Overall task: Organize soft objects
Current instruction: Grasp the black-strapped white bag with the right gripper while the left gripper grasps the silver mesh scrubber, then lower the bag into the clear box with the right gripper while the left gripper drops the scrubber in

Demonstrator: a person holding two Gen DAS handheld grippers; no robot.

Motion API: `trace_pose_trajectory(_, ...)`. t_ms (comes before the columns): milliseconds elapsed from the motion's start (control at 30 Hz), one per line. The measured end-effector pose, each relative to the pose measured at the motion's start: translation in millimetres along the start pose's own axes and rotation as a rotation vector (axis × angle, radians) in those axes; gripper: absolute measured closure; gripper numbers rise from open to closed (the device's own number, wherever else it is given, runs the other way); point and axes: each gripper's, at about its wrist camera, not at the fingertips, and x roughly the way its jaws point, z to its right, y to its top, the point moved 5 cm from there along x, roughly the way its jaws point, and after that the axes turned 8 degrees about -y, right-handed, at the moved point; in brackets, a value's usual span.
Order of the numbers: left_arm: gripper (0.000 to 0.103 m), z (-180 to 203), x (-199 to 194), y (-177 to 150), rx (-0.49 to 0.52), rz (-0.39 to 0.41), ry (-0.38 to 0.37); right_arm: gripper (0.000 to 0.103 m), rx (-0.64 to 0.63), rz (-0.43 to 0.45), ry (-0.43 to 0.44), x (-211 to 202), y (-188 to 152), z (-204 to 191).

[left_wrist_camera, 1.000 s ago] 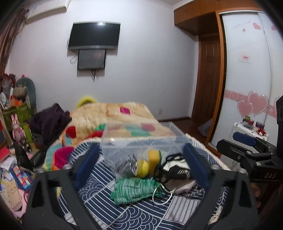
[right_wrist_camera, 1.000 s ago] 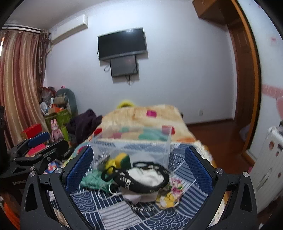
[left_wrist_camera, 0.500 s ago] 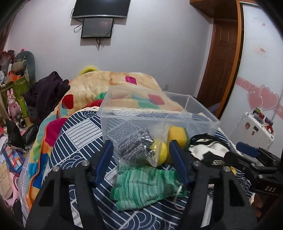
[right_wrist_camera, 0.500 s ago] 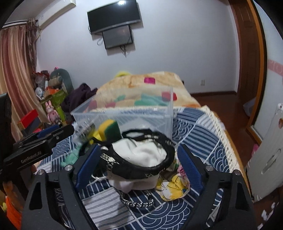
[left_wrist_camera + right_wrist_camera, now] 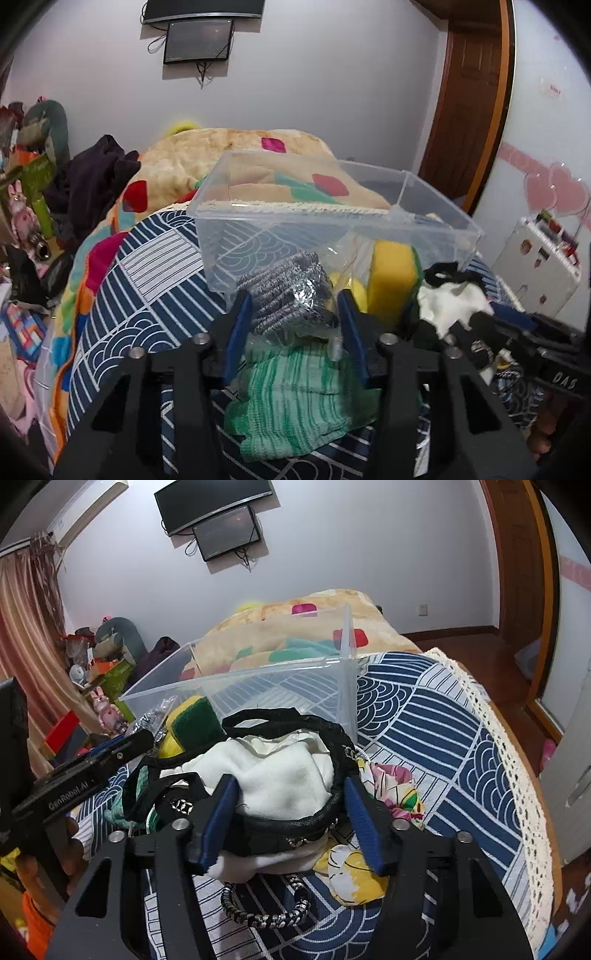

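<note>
On the bed, near the clear bin, the left gripper straddled a bagged steel-wool scrubber, its fingers part-closed around it, contact unclear. The right gripper bracketed the white cloth inside a black bag. Both looked light and squashy; the crinkly plastic might slip, so a grip across the middle bulk seemed best.

1 clear bin, 1 sponge, 2 claws.

Our left gripper and right gripper both reach forward and low, each with its blue-padded jaws drawn partway in.
</note>
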Motion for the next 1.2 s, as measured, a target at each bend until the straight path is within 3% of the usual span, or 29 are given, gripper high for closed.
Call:
trace_pose_trajectory(133,0.071,-1,-3,-1,-0.004,0.020,0.002,0.068,-0.020,0.009,0.004,-4,-1,-2)
trace_pose_trajectory(333,0.076,2,-24,-6,0.021,0.079,0.020,0.083,-0.032,0.033,-0.007,-4,3,-9)
trace_pose_trajectory(500,0.077,6,-42,0,0.012,0.108,-0.024,0.086,-0.041,0.064,-0.007,-10,8,-11)
trace_pose_trajectory(867,0.077,11,-88,26,0.028,0.213,-0.050,0.088,-0.076,0.200,-0.013,-48,31,-17)
trace_pose_trajectory(1200,0.077,1,-81,65,0.036,0.228,-0.068,0.088,-0.112,0.309,-0.029,-62,74,-25)
